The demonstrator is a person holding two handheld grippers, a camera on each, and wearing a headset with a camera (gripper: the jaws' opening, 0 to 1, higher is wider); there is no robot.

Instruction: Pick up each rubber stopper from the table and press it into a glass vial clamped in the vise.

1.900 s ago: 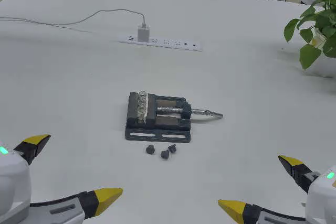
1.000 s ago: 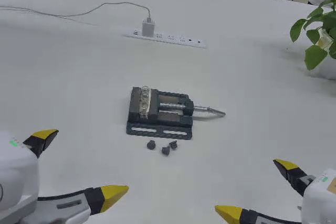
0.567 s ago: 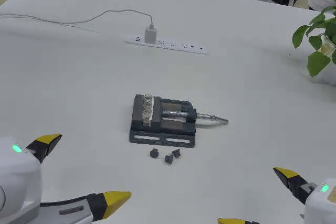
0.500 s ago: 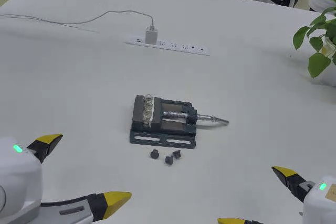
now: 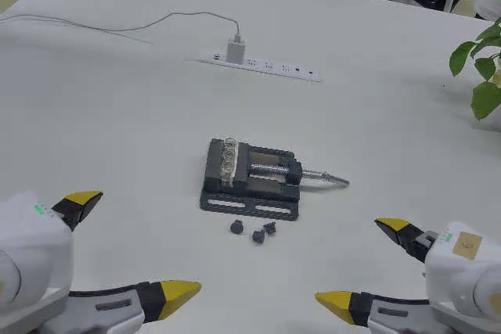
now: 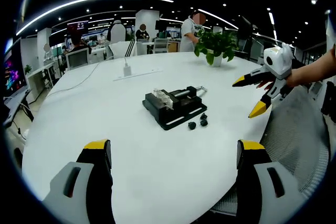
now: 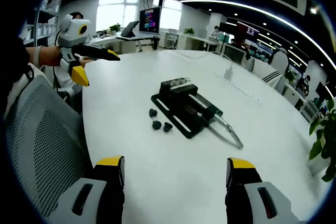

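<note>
A dark vise (image 5: 250, 181) stands mid-table with a row of clear glass vials (image 5: 228, 160) clamped upright in its jaws. Three small dark rubber stoppers (image 5: 236, 227) (image 5: 258, 235) (image 5: 270, 228) lie loose on the white table just in front of it. My left gripper (image 5: 133, 246) hovers open at the near left, well short of them. My right gripper (image 5: 360, 263) hovers open at the near right, also apart from them. The left gripper view has the vise (image 6: 172, 106), a stopper (image 6: 192, 125) and the right gripper (image 6: 248, 97). The right gripper view has the vise (image 7: 184, 107) and stoppers (image 7: 156, 125).
A white power strip (image 5: 258, 64) with a charger (image 5: 236, 51) and cable lies at the back. A potted plant (image 5: 485, 68) stands at the right edge. The vise's screw handle (image 5: 325, 178) sticks out to the right. A mesh chair (image 7: 47, 129) is at the table's near edge.
My right gripper has come forward and left, closer to the stoppers. The left gripper has barely shifted. Vise, vials and stoppers lie as before; the head view has moved a little.
</note>
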